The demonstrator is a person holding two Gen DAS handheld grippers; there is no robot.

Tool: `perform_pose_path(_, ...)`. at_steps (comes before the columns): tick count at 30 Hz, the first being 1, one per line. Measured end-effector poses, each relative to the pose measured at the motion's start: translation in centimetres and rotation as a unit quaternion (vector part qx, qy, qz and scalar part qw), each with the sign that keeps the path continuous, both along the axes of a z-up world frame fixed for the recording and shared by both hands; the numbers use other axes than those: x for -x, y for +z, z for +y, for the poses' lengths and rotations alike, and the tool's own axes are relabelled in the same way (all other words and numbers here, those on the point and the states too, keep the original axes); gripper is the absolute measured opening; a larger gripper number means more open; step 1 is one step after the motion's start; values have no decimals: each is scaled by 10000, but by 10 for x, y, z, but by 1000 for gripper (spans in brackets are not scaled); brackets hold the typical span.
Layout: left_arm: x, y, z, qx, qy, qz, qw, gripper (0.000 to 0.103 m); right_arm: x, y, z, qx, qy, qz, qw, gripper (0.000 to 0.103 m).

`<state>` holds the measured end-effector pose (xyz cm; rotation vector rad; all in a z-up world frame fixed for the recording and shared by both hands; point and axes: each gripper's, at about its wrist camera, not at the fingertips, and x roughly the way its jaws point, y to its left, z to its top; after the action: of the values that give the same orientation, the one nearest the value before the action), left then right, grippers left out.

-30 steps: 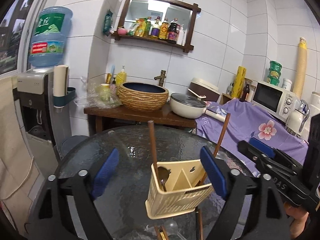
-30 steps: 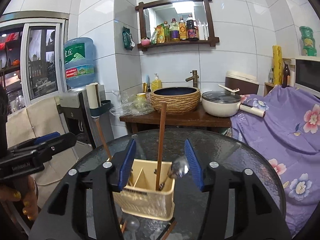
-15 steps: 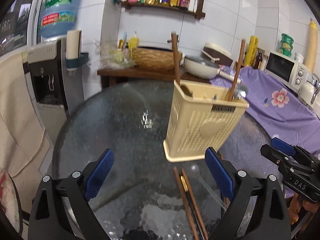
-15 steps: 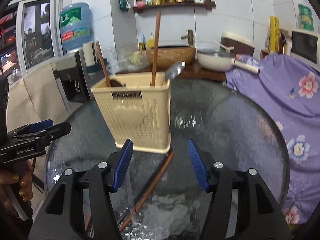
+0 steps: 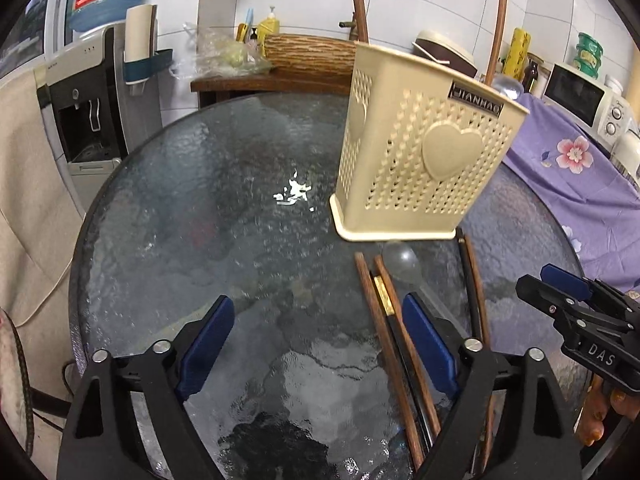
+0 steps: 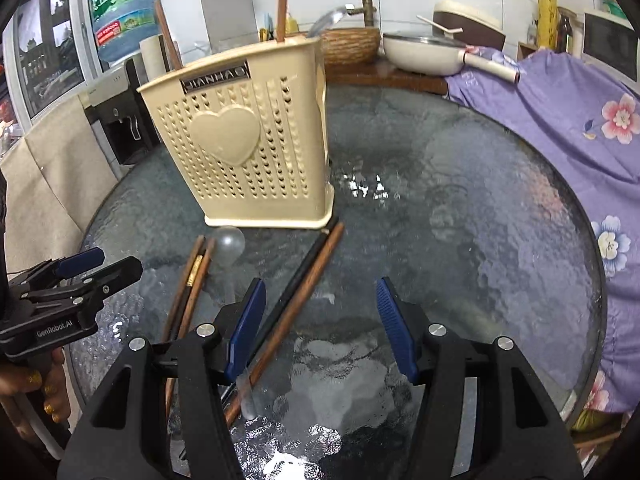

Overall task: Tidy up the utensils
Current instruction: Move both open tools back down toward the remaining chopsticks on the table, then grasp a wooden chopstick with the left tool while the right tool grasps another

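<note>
Both grippers have descended toward the dark round glass table point(image 5: 200, 208). Left gripper point(image 5: 316, 344), jaws just narrowing, and right gripper point(image 6: 320, 328) gape empty. Brown wooden chopsticks point(image 6: 304, 288) lie lower centre, before the cream perforated plastic utensil holder point(image 6: 244, 152); pickup appears imminent.

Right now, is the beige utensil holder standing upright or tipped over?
Upright. The utensil holder rests on its base on the glass table, with chopsticks rising from its open top.

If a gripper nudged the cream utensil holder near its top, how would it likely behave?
The cream utensil holder looks like thin perforated plastic, so probably light. It stands tall on a narrow base with chopsticks sticking out above the rim, so a high push may tip it. On the smooth glass table it might slide instead.
</note>
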<state>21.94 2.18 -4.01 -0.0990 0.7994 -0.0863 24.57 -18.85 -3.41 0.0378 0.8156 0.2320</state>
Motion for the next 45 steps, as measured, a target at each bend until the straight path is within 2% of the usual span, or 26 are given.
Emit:
perform_pose_path(10, -2, -20, -3, 118, -49, 299, 9995, 62, -10, -16, 1, 43, -106, 307, 9995, 56)
perform_pose_path(25, -2, -26, -23, 24, -332, 393, 9987, 56, -19, -29, 18, 302, -41, 564, 9979, 50)
perform_pose_path(30, 1, -28, -29, -169, -390, 410, 9983, 51, -20, -29, 21, 430, 21, 612, 9972, 46)
perform_pose_path(36, 2, -29, -34, -277, -489, 464, 9973, 50, -22, -30, 16, 419, 2, 671, 9969, 46)
perform_pose_path(45, -4, -31, -47, -698, -572, 480, 9948, 48, -30, -31, 11, 553, -46, 680, 9961, 44)
